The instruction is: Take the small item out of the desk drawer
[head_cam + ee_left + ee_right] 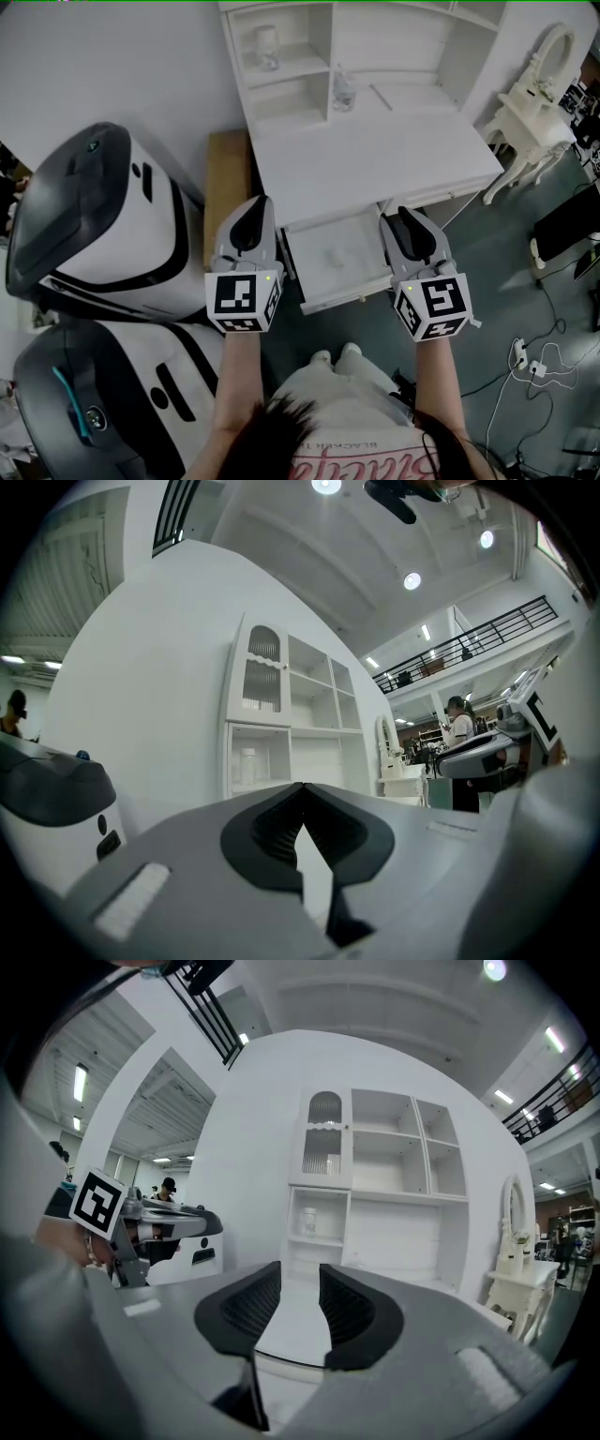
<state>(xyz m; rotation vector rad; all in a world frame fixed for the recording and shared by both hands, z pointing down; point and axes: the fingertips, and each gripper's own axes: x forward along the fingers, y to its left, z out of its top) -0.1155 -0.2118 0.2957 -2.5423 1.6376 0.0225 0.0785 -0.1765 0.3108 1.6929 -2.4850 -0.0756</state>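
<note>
Item [334,254], faint in the open drawer [345,293], looks light, maybe slippery: pinch its sides. Left tongs [302,803] clenched empty; right tongs [300,1299] parted, empty.

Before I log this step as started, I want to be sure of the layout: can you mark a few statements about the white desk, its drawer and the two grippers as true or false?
1. The drawer of the white desk is pulled open. True.
2. The right gripper has its jaws apart with nothing between them. True.
3. The left gripper is clamped on a bottle. False: its jaws are together and empty, and the clear plastic bottle stands at the back of the desktop.
4. Both grippers reach into the drawer. False: in the head view they are held one at each side of it.
</note>
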